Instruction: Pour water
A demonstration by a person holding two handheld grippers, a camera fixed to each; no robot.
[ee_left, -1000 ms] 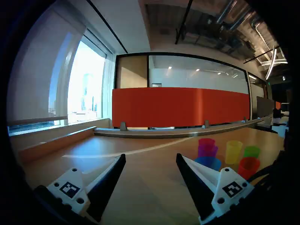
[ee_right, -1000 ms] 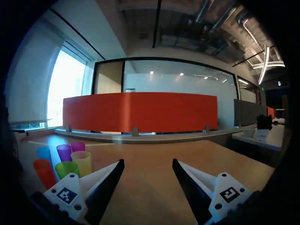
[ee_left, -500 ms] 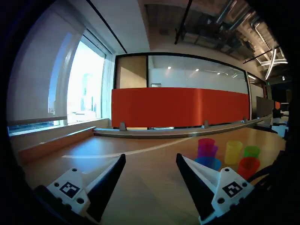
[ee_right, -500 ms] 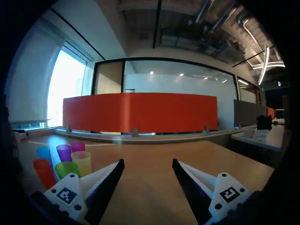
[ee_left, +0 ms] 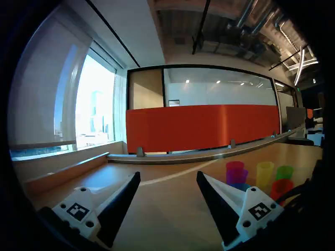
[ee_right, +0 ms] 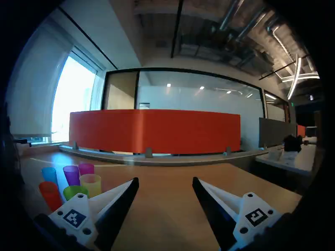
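Note:
Several coloured plastic cups stand in a cluster on the wooden table (ee_left: 167, 217). In the left gripper view the cluster lies at the right: a magenta cup (ee_left: 235, 166), a purple cup (ee_left: 237, 176), a yellow cup (ee_left: 264, 174), a green cup (ee_left: 284, 172) and a red cup (ee_left: 281, 188). My left gripper (ee_left: 167, 180) is open and empty, with the cups beyond its right finger. In the right gripper view the same cups stand at the left: blue (ee_right: 49, 175), purple (ee_right: 71, 174), magenta (ee_right: 86, 169), yellow (ee_right: 91, 184), green (ee_right: 74, 192), red (ee_right: 50, 194). My right gripper (ee_right: 164, 184) is open and empty.
A red divider panel (ee_left: 201, 127) runs along the table's far edge, with a glass wall behind it. A bright window (ee_left: 90, 108) is at the left. Another desk with objects (ee_right: 289, 152) stands at the right in the right gripper view.
Both views have tilted slightly upward, so the cups and table sit lower in the frames. Both grippers remain open and empty.

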